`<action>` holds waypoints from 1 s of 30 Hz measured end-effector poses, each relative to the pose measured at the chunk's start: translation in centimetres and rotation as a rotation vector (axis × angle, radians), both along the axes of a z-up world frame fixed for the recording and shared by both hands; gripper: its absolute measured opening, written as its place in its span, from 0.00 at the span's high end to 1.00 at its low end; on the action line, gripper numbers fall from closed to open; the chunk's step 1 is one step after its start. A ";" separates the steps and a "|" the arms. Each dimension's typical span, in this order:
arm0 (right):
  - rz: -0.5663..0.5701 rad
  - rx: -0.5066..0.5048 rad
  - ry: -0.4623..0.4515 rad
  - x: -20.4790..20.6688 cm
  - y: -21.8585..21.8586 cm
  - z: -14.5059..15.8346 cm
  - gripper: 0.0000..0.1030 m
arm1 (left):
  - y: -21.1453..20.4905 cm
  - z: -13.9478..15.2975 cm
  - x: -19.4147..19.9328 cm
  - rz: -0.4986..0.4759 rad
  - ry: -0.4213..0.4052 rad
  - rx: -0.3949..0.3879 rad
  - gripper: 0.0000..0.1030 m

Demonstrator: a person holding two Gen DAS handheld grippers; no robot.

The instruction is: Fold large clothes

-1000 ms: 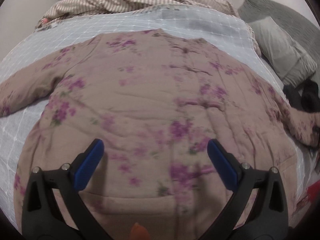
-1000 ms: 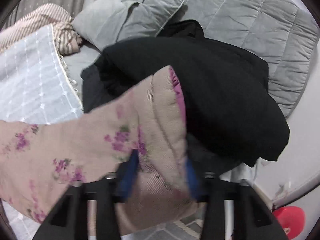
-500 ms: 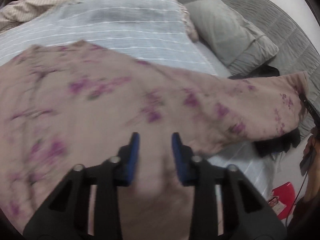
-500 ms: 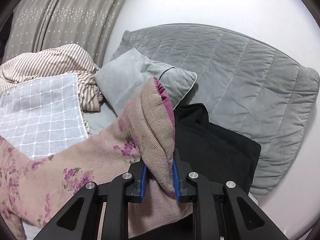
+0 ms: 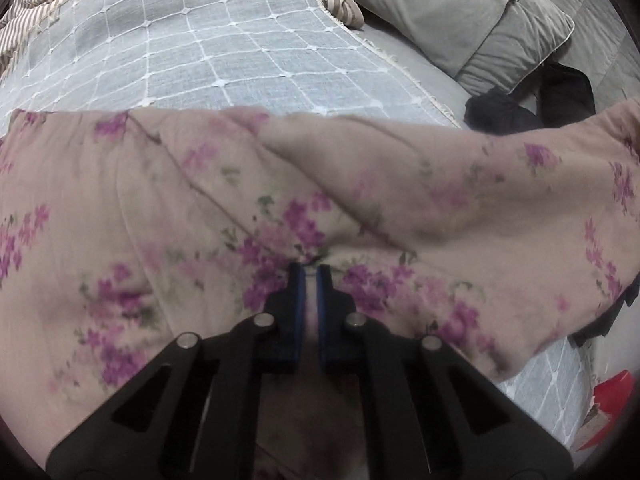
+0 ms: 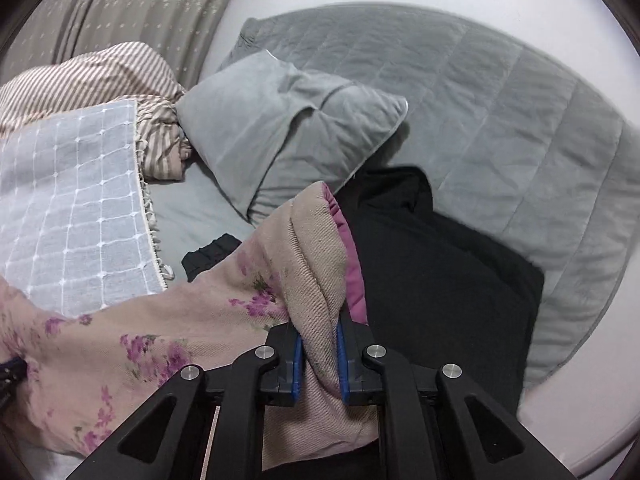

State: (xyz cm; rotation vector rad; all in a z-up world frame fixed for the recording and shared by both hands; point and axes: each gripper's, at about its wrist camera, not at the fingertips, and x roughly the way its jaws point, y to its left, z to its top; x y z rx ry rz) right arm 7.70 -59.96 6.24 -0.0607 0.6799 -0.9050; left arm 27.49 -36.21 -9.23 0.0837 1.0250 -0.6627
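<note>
Both claws grasp our pink floral quilted jacket (image 5: 168, 208) on the bed: left claw (image 5: 311, 270) pinches its body, right claw (image 6: 319, 344) clamps the cuff, black garment (image 6: 440, 264) at 2 o'clock.

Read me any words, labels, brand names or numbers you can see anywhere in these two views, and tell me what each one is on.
None: no readable text in either view.
Floral jacket: flower print only, no tag showing.
Checked blanket, grey pillow, black garment: no lettering.
Red object at the edge: too blurred and cut off to tell.
</note>
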 end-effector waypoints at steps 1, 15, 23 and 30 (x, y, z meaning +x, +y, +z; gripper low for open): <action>0.004 0.023 -0.013 -0.2 -0.2 0.2 0.86 | 0.0 0.0 0.2 -0.004 0.004 0.000 0.94; 0.352 0.495 -0.252 -8.5 -6.6 5.8 0.46 | 2.5 -0.9 0.5 -0.005 0.073 -0.185 0.93; 0.409 0.656 -0.257 -6.3 -8.6 4.4 0.53 | 2.9 -0.5 0.4 -0.003 0.076 -0.205 0.88; 0.345 0.636 -0.159 -3.5 -9.6 2.5 0.53 | 3.0 -0.3 -0.2 -0.020 0.051 -0.199 0.78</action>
